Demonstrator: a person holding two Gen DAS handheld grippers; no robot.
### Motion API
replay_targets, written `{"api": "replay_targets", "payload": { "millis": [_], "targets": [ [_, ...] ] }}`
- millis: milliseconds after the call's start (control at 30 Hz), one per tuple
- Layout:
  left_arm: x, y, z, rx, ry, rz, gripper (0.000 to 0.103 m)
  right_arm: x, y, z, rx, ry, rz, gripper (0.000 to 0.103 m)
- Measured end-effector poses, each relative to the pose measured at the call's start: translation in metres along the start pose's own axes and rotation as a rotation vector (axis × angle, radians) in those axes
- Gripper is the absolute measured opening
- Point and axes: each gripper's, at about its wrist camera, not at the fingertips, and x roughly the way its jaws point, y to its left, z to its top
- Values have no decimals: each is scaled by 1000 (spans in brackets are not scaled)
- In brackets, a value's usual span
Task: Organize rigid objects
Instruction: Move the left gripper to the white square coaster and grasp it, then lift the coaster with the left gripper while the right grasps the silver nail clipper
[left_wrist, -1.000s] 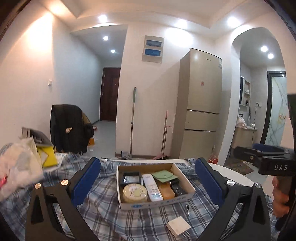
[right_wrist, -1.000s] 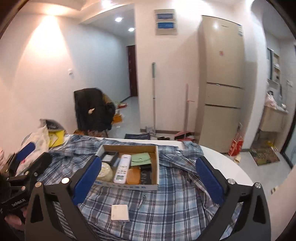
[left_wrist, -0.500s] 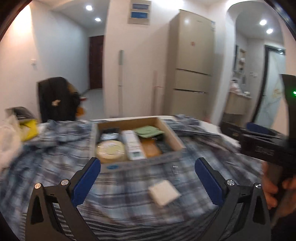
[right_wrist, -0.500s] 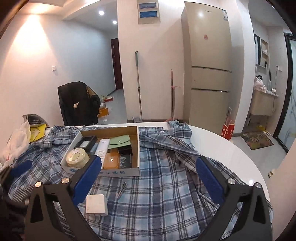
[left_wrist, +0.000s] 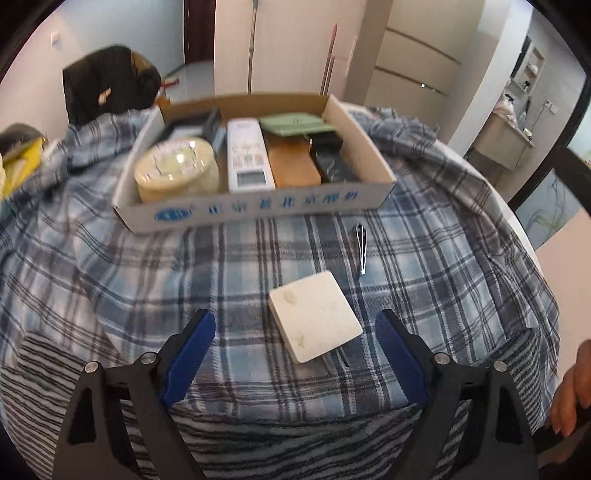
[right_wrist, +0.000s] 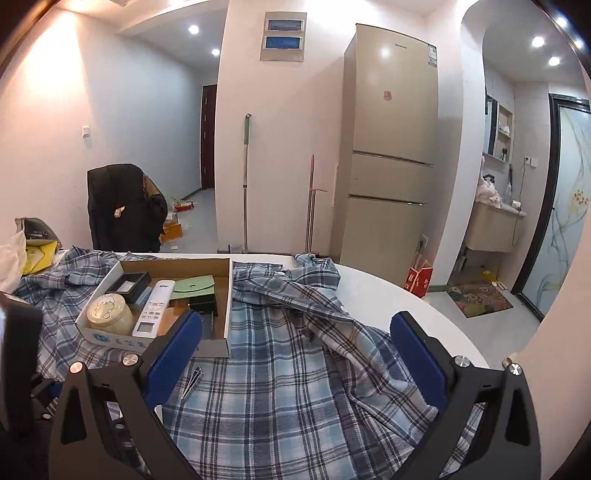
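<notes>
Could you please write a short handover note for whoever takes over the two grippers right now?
Left gripper: open, jaws just been closing in a little, nothing between the pads; it points down at the white square block on the plaid cloth.
Right gripper: open, empty, over the cloth to the right of the cardboard box.
Done: the box already holds the round tin, the white remote, a green pouch, a brown case and dark items.
Left: the white block and the small metal tool beside it lie outside the box.
</notes>
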Motion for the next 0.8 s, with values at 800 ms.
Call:
{"api": "replay_targets", "payload": {
  "millis": [800],
  "targets": [
    [22,-1,11,21,96,65,53,7,0,-5,-6,28,35,101]
  ]
}}
